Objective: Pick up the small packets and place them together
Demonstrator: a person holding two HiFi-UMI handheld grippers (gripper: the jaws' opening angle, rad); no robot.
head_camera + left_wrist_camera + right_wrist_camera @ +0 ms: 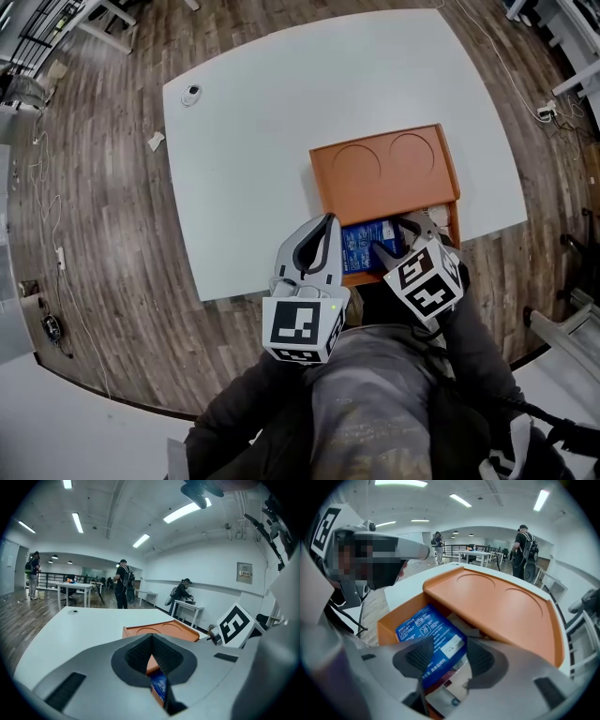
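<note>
Right claw (449,654) stands open over blue packet (429,632).

A white table (262,122) bears an orange box (384,173) and a small round disc (191,95).

Right tool (450,657): smooth grey plastic shell, satin sheen; pads (419,656) black, rubbery, finely ribbed. Left tool (151,637): same finish; its marker cube (302,328) carries matt black-and-white print. Packet (426,630) between the right tool's pads: glossy blue printed film. Box (501,602) beyond it: smooth matt orange plastic. Desk (253,122) beneath: white, smooth, matt. Floor (112,216): wood-grain planks.
</note>
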